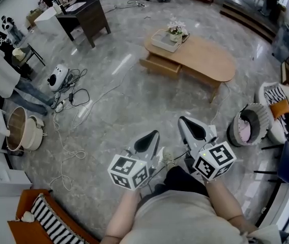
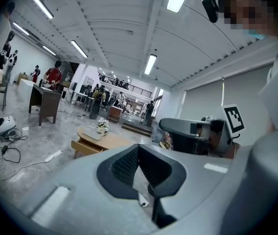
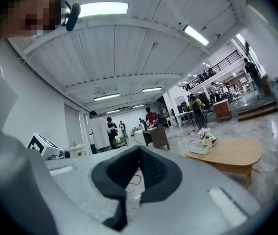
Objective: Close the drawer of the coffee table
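The oval wooden coffee table (image 1: 208, 60) stands far ahead across the floor, and its drawer (image 1: 161, 65) is pulled out on the left side. A white tray with flowers (image 1: 167, 38) sits on the table's left end. Both grippers are held close to the person's body, well short of the table. The left gripper (image 1: 148, 139) and the right gripper (image 1: 191, 127) are shut with nothing in them. The left gripper view shows its jaws (image 2: 138, 148) meeting at the tip, with the table (image 2: 110, 141) and drawer (image 2: 82, 148) beyond. In the right gripper view the jaws (image 3: 139, 151) also meet, and the table (image 3: 234, 153) is at the right.
Cables (image 1: 73, 98) and a small white appliance (image 1: 58, 76) lie on the marble floor to the left. A dark desk (image 1: 86, 15) stands at the back left. A round basket (image 1: 249, 125) and chairs sit at the right. A pot (image 1: 20, 128) stands at the left and a striped cushion (image 1: 50, 218) lies near it.
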